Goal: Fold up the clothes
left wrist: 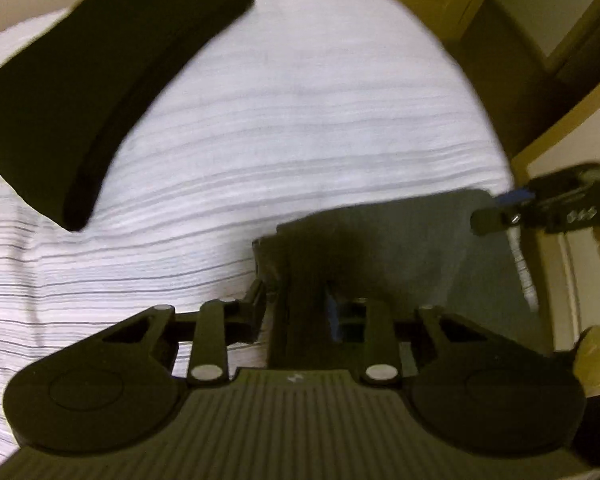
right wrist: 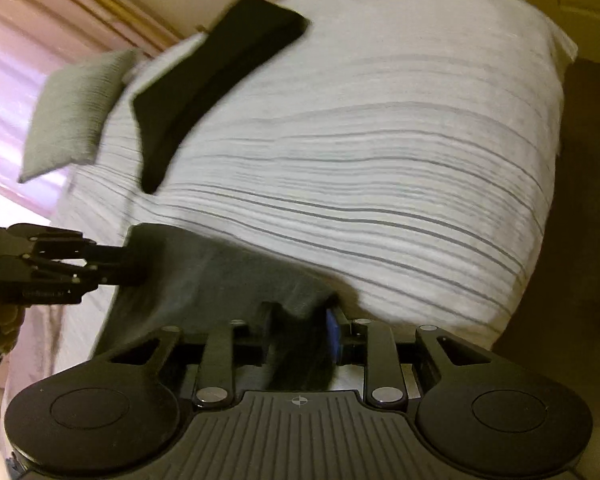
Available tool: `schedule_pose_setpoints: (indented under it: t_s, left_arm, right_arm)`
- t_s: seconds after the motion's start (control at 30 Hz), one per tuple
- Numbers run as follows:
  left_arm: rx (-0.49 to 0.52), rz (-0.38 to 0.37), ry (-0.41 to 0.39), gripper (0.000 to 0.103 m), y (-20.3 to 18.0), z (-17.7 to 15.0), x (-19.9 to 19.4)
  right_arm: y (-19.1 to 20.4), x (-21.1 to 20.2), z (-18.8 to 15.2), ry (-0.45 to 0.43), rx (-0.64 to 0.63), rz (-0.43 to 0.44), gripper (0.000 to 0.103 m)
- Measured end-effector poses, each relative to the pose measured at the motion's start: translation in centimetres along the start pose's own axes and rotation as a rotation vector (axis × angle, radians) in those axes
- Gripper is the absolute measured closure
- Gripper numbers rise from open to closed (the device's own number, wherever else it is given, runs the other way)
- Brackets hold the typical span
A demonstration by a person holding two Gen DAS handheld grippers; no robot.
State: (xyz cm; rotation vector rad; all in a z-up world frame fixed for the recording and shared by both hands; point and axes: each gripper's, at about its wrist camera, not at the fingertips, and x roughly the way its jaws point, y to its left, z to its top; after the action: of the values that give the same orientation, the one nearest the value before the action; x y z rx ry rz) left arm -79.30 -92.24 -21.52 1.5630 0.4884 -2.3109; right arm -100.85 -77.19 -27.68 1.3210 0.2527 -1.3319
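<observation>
1. One dark grey garment [right wrist: 220, 276] hangs over the striped bed [right wrist: 380, 160] edge, stretched between two grippers.
2. Left gripper [left wrist: 300, 300] and right gripper [right wrist: 300, 320]: fingers each clamped on the garment.
3. One black cushion [left wrist: 100, 80], one grey pillow [right wrist: 76, 112].

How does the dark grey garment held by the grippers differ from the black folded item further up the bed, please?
The grey garment is lighter, and hangs gripped between the left gripper and right gripper; the black folded item is darker, lies flat and is untouched. Both are over the striped bedspread.
</observation>
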Motion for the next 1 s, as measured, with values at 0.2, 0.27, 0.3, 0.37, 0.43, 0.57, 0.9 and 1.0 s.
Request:
schedule_pose_setpoints:
  t_s: [0.2, 0.27, 0.3, 0.37, 0.43, 0.57, 0.9, 1.0]
  left_arm:
    - [-0.007, 0.037, 0.008, 0.067, 0.2, -0.7, 0.8]
    - [0.021, 0.081, -0.007, 0.070, 0.0, -2.1, -1.0]
    - [0.036, 0.101, -0.010, 0.070, 0.0, -3.3, -2.1]
    - [0.066, 0.134, -0.008, 0.070, -0.1, -6.1, -4.4]
    - [0.146, 0.180, -0.003, 0.070, -1.0, -9.6, -6.4]
    - [0.457, 0.244, -0.053, 0.068, -5.0, -18.8, -9.5]
    - [1.278, 0.434, -0.217, 0.062, -12.9, -35.0, -5.2]
    - [1.374, 0.501, -0.246, 0.061, -12.4, -35.2, -2.3]
  right_arm:
    - [0.4, -2.2, -0.4, -0.008, -0.064, -0.010, 0.076]
    - [1.3, -3.4, -1.1, -0.016, -0.079, -0.039, 0.076]
    - [1.9, -3.9, -1.7, -0.018, -0.087, -0.053, 0.076]
    - [3.9, -4.7, -3.6, -0.022, -0.153, -0.069, 0.075]
    - [5.9, -5.5, -5.5, -0.025, -0.219, -0.085, 0.075]
    - [10.2, -7.0, -10.4, -0.056, -0.367, -0.115, 0.036]
    - [19.5, -3.9, -27.1, -0.065, -0.813, -0.183, 0.036]
    - [20.4, -1.8, -29.9, -0.078, -0.974, -0.268, 0.036]
